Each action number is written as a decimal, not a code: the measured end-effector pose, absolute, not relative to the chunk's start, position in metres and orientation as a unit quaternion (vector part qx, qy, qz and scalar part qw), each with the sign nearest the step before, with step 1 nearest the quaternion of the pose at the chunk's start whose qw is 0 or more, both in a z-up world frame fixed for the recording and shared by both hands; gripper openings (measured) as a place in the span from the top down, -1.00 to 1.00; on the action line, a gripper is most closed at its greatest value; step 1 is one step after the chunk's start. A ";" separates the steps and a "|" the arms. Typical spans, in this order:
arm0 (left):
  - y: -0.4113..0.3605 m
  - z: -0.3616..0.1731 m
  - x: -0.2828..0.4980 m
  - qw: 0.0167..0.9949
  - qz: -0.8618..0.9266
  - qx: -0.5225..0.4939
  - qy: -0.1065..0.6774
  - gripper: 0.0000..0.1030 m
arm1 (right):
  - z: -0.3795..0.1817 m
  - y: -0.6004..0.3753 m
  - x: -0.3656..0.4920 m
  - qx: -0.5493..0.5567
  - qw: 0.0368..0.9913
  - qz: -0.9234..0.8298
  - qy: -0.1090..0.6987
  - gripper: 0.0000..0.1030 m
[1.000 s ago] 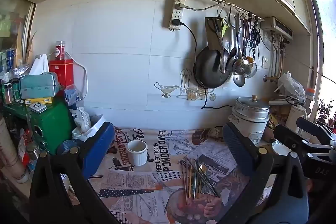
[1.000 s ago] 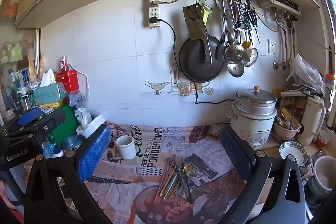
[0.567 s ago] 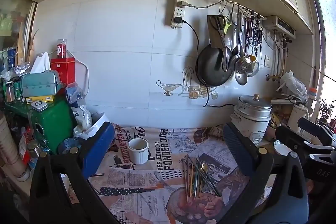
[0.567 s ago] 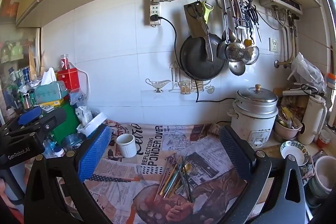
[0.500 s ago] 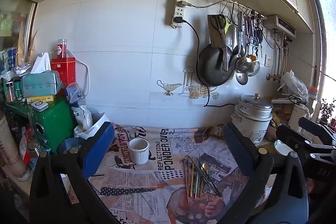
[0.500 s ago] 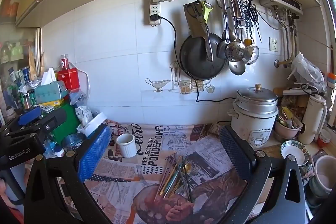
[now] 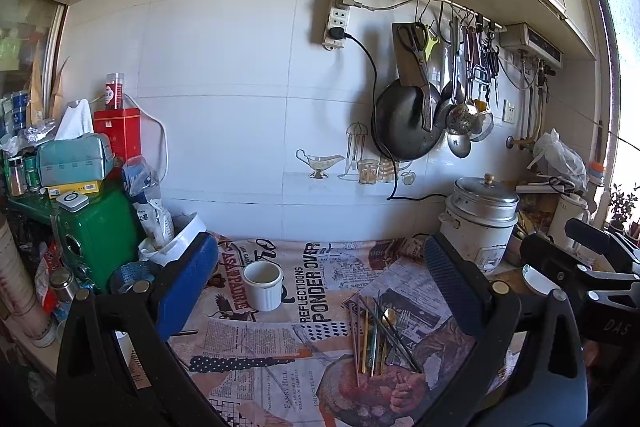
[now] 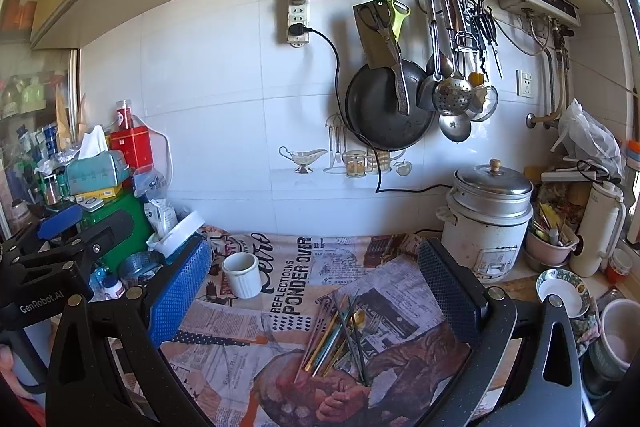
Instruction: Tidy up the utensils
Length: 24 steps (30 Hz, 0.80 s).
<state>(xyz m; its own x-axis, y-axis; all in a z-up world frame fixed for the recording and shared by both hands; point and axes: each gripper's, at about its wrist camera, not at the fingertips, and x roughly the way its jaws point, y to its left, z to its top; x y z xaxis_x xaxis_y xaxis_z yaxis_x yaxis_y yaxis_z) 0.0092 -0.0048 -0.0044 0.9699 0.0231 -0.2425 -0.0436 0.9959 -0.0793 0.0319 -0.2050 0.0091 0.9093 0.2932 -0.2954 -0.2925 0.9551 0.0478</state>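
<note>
In the left wrist view, a pile of utensils (image 7: 378, 333) lies on the newspaper-print cloth (image 7: 280, 355) at lower centre, a cup (image 7: 263, 285) to its upper left. A rice cooker (image 7: 480, 217) stands at right, a pan (image 7: 406, 129) hanging on the wall above.

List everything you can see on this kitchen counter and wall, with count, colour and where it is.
utensils: one loose pile, gold, green and dark, on the newspaper-print cloth, centre front
cup: one, white, upright on the cloth, left of the pile
rice cooker: one, white with a metal lid, right rear against the wall
pan: one, black, hanging on the wall
ladles: several, metal, on the rail right of the pan
power strip: one, white, on the wall tile
tin: one, red, on the left clutter
tissue box: one, pale teal, left
bowl: one, patterned, far right
left gripper: open, above the cloth
right gripper: open, above the cloth
</note>
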 end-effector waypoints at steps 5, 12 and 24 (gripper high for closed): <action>-0.004 -0.003 0.012 0.992 0.017 -0.041 0.120 -1.00 | 0.009 -0.204 0.032 0.002 0.977 0.149 0.152 -0.99; -0.002 -0.003 0.012 0.992 0.017 -0.044 0.120 -1.00 | 0.009 -0.205 0.033 0.001 0.977 0.149 0.152 -0.99; -0.003 -0.004 0.011 0.992 0.017 -0.044 0.119 -1.00 | 0.011 -0.205 0.035 0.002 0.977 0.148 0.151 -0.99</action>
